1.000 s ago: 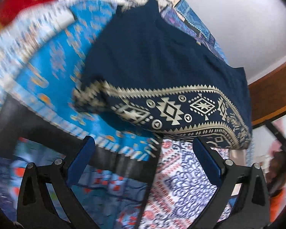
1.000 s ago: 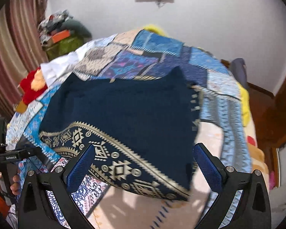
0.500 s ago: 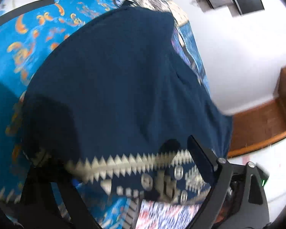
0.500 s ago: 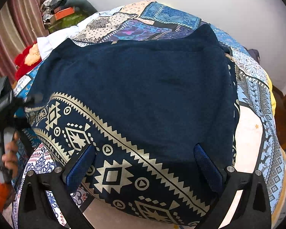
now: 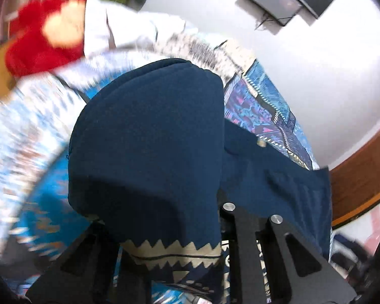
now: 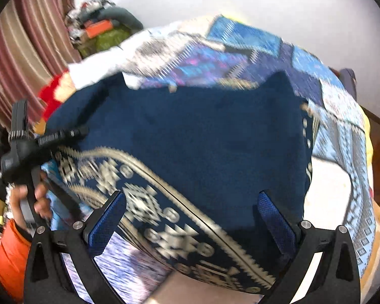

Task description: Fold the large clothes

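Right claw [image 6: 190, 217] gapes — over navy garment [image 6: 215, 136].

left gripper [image 5: 215, 202]: jaws just closing, pinched on navy cloth bunched between them | right gripper [image 6: 190, 217]: jaws spread wide, nothing gripped | hand [image 6: 30, 200]: wraps left gripper's handle

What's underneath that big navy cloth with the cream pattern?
The navy cloth lies on a patchwork bedspread, which shows all round it. What lies directly under its middle is covered.
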